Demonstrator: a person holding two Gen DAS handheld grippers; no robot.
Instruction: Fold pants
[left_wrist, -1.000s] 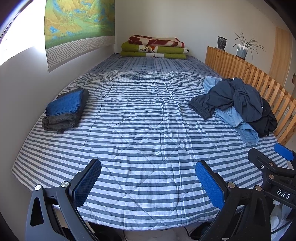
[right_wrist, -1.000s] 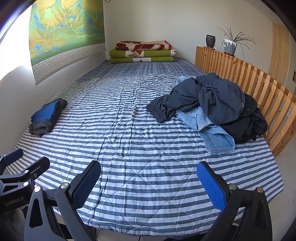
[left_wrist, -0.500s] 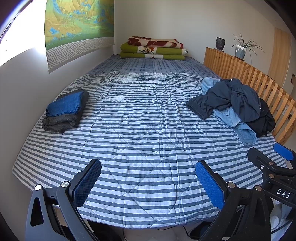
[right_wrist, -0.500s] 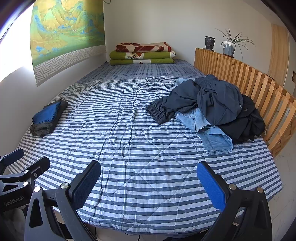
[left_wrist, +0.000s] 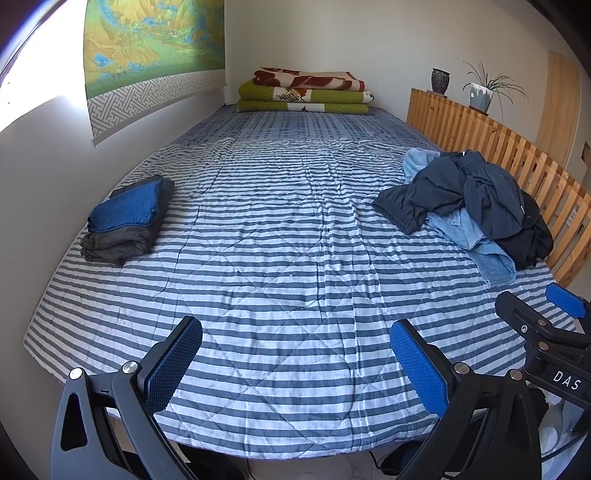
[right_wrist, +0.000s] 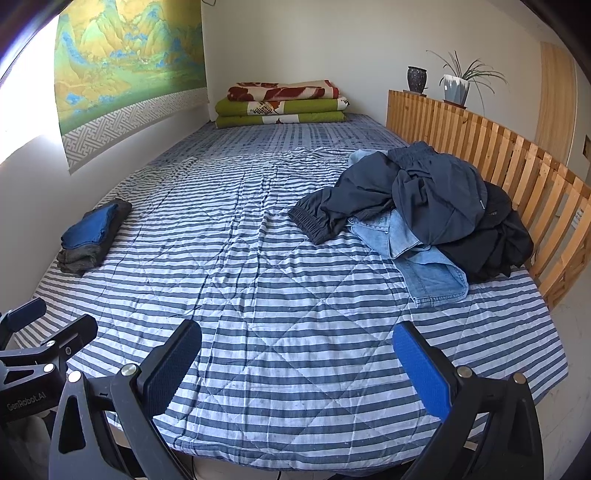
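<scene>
A heap of unfolded pants lies on the right side of the bed: dark navy pairs on top, light blue jeans beneath, a black piece by the rail. A folded stack, blue on grey, rests at the left edge. My left gripper stands open over the bed's near edge, nothing between its blue pads. My right gripper is open too, empty, at the near edge. Each gripper shows at the side of the other's view.
The striped quilt covers a bed set against the left wall. A slatted wooden rail runs along the right side, with a vase and a potted plant on it. Folded blankets lie at the far end.
Both grippers have drawn back slightly from the bed, so more of the near edge shows. Neither has changed its opening; the clothes lie as before.
</scene>
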